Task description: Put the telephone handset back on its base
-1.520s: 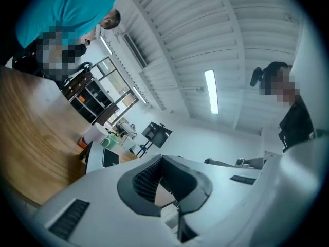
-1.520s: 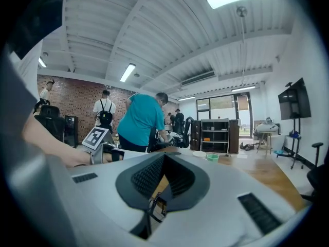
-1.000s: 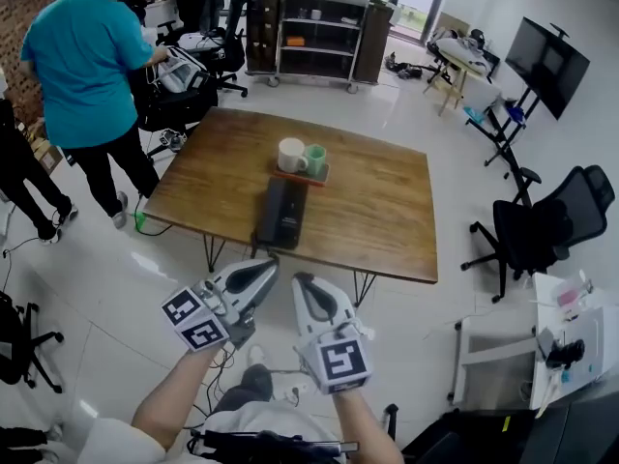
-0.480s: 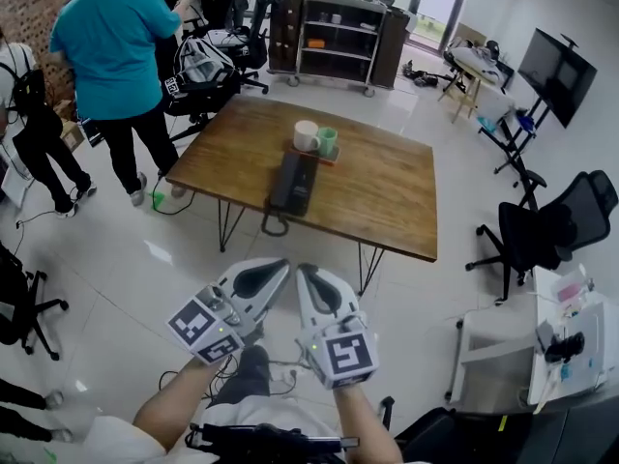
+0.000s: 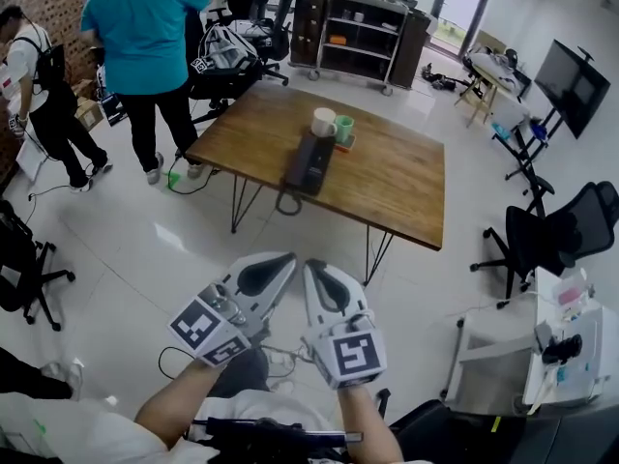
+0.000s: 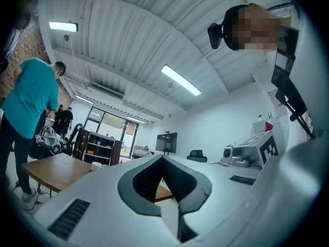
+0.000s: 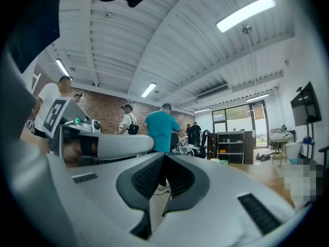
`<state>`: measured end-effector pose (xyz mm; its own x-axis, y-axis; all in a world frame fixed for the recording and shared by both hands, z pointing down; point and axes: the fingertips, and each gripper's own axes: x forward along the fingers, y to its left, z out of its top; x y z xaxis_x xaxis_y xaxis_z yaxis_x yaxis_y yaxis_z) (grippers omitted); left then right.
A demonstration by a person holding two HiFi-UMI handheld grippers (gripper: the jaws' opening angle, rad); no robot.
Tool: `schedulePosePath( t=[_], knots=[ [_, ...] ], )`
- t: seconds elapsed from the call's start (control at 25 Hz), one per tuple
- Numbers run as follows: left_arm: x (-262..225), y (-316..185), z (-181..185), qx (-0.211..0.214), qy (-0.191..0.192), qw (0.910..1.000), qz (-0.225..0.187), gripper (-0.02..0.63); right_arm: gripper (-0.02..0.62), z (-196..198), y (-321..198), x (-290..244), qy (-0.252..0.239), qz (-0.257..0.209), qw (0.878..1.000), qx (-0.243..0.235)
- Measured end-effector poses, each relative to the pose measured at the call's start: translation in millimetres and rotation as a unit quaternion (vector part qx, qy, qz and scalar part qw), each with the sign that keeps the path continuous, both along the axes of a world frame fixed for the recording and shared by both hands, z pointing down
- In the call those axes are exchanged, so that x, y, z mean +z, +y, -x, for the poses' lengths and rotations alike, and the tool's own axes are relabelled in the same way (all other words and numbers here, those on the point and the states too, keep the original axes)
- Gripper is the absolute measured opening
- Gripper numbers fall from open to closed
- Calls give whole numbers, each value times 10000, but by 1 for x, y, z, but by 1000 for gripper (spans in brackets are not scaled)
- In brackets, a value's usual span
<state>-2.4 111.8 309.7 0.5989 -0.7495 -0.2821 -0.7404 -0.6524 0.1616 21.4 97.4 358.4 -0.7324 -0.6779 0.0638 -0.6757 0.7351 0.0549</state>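
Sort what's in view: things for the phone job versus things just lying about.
For the job: telephone on the wooden table; left gripper and right gripper, both shut and empty.
Lying about: white mug and green mug next to the telephone; shelf cart; black office chair.

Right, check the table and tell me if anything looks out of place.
Only the cord of the telephone: it loops off the near edge of the wooden table. The white mug and green mug stand upright.
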Motion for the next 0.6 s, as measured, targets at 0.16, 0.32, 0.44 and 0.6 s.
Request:
schedulePosePath(
  t=[0.16,0.32,0.44,0.6],
  knots=[
    [-2,12,1,-50,-4,10000,-34,5,3,1,10,-4,-65,-27,10000,2],
    [-1,18,5,-105,-56,9999,-27,5,3,3,14,-3,-99,19,9999,52],
    [1,19,9,-116,-99,9999,-7,5,3,7,14,0,-121,73,9999,70],
    [2,18,15,-106,-116,9999,25,5,3,16,15,-2,-166,90,9998,50]
  ],
)
